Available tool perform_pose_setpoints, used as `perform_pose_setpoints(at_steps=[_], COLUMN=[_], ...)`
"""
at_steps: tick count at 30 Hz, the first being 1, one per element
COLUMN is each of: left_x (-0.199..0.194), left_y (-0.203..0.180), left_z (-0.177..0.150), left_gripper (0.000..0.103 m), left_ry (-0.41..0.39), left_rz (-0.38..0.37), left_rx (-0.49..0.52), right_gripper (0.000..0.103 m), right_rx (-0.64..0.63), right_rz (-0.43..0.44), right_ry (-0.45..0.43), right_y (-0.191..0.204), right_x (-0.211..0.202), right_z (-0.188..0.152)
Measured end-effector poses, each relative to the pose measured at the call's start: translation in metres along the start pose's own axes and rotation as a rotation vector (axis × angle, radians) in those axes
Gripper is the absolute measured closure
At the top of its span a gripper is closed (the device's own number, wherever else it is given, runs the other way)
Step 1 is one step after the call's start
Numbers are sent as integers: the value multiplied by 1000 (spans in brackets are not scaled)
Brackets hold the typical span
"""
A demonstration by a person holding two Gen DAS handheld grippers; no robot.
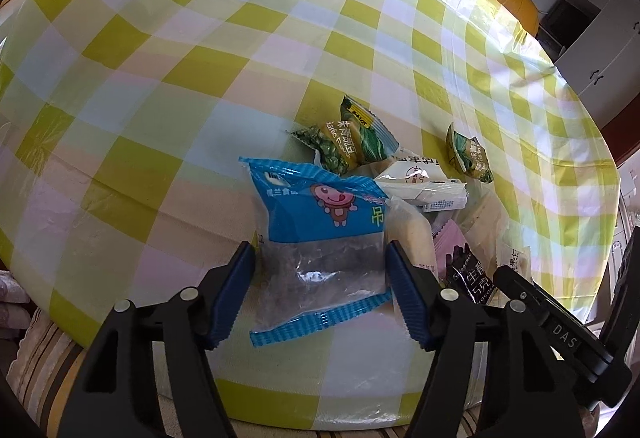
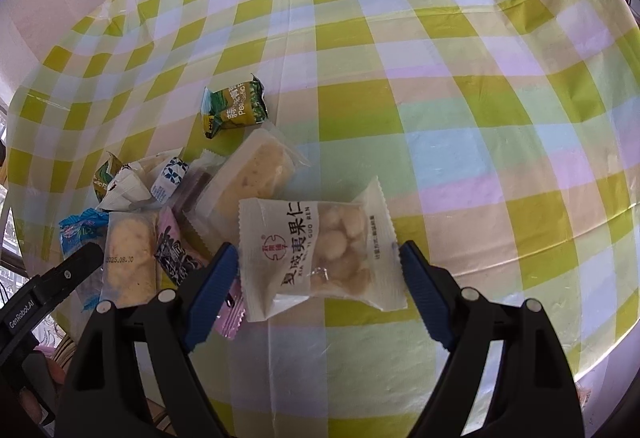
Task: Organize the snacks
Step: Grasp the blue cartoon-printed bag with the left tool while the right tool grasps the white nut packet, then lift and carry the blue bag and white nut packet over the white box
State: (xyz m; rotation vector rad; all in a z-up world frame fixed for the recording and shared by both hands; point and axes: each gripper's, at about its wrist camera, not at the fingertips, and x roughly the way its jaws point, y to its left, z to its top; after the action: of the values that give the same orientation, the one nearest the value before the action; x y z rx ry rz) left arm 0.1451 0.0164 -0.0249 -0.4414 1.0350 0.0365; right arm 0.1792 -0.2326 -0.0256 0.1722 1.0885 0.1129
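**Both tongs spread around snack packets on the checked worktop**

The left tongs (image 1: 320,294) stand spread, one blue finger (image 1: 232,298) at each side of a blue packet with a clear lower half (image 1: 316,234). The packet lies flat on the yellow-checked worktop (image 1: 160,98) between the fingers; the left finger is just beside its edge and the right finger touches or nearly touches it, but a firm pinch cannot be told. Ahead of these tongs lie two green pea packets (image 1: 352,142), touching each other, and a third green packet (image 1: 470,156) apart, off to the right. Just right of the blue packet sits a white wrapper (image 1: 424,184), then a pink sachet (image 1: 450,242) and a black chocolate bar wrapper (image 1: 474,276) close to the right finger.

The right tongs (image 2: 318,286) are likewise spread, straddling a white nut packet (image 2: 316,250) with pale round kernels showing through its window. The packet rests on the worktop; its serrated right edge meets the right finger's tip, and the left finger (image 2: 210,296) lies against its left side. Left of these tongs the remaining snacks sit heaped: a clear-wrapped yellow cake (image 2: 256,174) ahead-left, another cake stamped with a date (image 2: 130,258), and a small blue-and-white carton (image 2: 170,178). A green packet (image 2: 234,106) lies alone further ahead.
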Motion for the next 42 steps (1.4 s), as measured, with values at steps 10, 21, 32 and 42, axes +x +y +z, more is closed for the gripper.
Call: perform_pose_setpoints(at_steps=[10, 21, 32, 42], left_x=[-1, -3, -3, -6], left_y=[-4, -5, -7, -9], left_z=[-2, -3, -4, -6], left_gripper=[51, 52, 52, 56], left_ry=[-10, -12, -12, -28], left_rz=[-3, -4, -2, -25], left_rx=[23, 30, 36, 49], right_gripper=[42, 68, 51, 72], right_rx=[-5, -7, -11, -41], right_rz=[-1, -12, -19, -30], right_ry=[-20, -47, -15, -51], right_y=[-2, -5, -6, 0], right_x=[-6, -14, -3, -12], right_z=[-2, -3, -2, -3])
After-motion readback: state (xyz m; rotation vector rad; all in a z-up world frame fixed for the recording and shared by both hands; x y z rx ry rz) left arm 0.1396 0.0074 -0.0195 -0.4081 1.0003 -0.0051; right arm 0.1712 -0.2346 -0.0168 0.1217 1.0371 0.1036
